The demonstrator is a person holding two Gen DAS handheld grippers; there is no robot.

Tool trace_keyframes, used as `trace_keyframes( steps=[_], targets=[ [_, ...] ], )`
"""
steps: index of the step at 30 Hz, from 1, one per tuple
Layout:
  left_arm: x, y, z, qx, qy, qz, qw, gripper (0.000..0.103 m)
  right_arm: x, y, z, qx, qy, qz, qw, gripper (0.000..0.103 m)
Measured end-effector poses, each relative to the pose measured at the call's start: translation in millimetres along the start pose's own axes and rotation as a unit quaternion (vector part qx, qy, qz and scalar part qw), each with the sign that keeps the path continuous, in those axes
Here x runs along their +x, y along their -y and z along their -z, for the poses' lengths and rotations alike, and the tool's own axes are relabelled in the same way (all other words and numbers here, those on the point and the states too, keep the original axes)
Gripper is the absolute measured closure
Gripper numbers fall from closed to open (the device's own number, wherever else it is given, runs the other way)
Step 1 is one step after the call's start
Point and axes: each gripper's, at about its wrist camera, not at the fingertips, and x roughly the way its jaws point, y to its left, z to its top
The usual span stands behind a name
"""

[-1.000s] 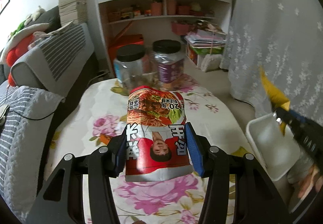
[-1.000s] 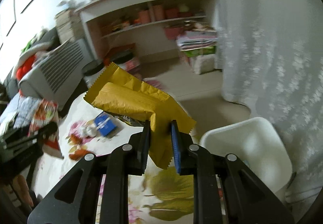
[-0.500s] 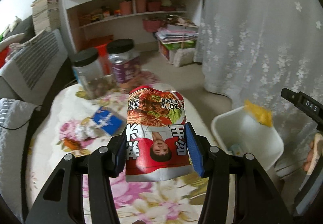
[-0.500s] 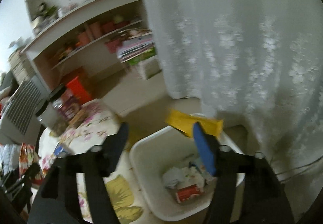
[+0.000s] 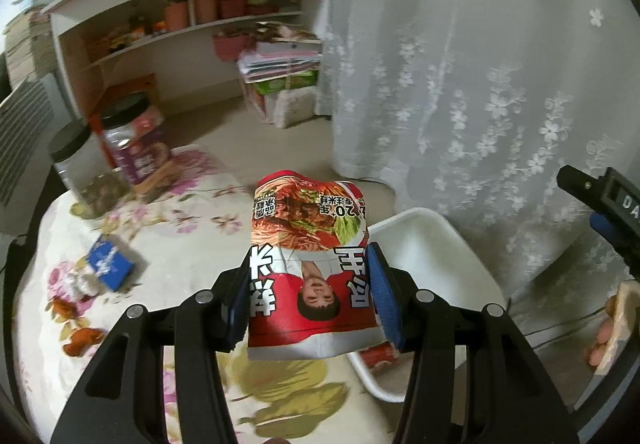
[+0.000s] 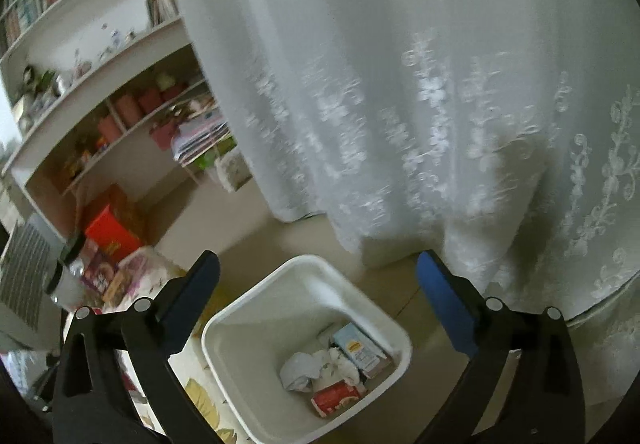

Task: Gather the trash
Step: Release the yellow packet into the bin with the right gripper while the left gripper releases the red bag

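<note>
The left gripper [image 5: 310, 294] is clamping one glossy red noodle packet [image 5: 310, 264] above the flower-patterned counter [image 5: 192, 244], beside one white plastic bin [image 5: 428, 248]. The right gripper [image 6: 318, 296] is hanging with its jaws spread wide and holding nothing over that square bin [image 6: 248, 328], where crumpled paper and small cartons are lying. Two black-lidded clear jars [image 5: 128, 140] and one blue box [image 5: 110, 262] are sitting on the counter.
</note>
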Motion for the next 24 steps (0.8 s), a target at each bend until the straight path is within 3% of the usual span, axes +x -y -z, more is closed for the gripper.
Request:
trace_keyframes(
  steps=[9, 11, 14, 24],
  targets=[
    [23, 45, -13, 0.017, -0.013, 0.035, 0.9992, 0.048, -3, 53, -16, 0.055, 0.001, 0.03, 0.998, 0.007],
    [27, 53, -17, 0.017, -0.019, 0.043, 0.9988, 0.031, -5, 56, -17, 0.053, 0.003, 0.038, 0.998, 0.007],
    [26, 56, -19, 0.013, -0.019, 0.051, 0.9984, 0.026, -6, 52, -17, 0.041, 0.007, 0.048, 0.998, 0.007],
    [13, 28, -9, 0.021, 0.0, 0.003, 0.9998, 0.026, -4, 19, -11, -0.012, 0.007, 0.068, 0.998, 0.007]
  ],
)
